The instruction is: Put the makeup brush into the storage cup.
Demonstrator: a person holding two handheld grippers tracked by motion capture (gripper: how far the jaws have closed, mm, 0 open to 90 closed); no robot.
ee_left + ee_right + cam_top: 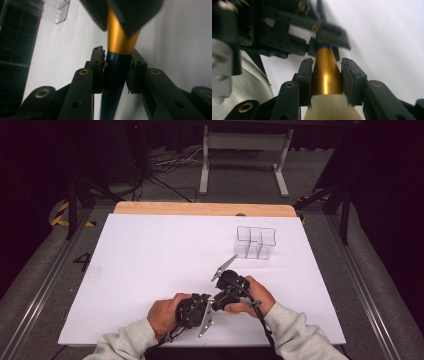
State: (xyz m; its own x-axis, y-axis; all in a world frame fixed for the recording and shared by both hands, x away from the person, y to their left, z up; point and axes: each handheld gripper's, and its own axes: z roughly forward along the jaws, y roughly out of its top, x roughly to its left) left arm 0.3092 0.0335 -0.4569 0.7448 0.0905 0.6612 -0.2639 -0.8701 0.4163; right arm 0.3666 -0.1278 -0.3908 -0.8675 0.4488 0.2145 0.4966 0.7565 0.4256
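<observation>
A brush with a dark blue handle [114, 77], a gold ferrule [326, 75] and white bristles [332, 107] is held between both grippers, low over the white table sheet [150, 260] near its front edge. My left gripper [117, 56] is shut on the blue handle just below the ferrule [120, 40]. My right gripper [327, 65] is shut on the ferrule, with the bristles toward its camera. In the high view the left gripper [204, 304] and the right gripper [222, 296] meet nose to nose, and the brush is mostly hidden between them.
A clear plastic organizer [256, 242] with several compartments stands at the back right of the sheet, also at the top left of the left gripper view [53, 10]. A wooden strip [200, 209] runs along the far edge. Metal rails flank the table.
</observation>
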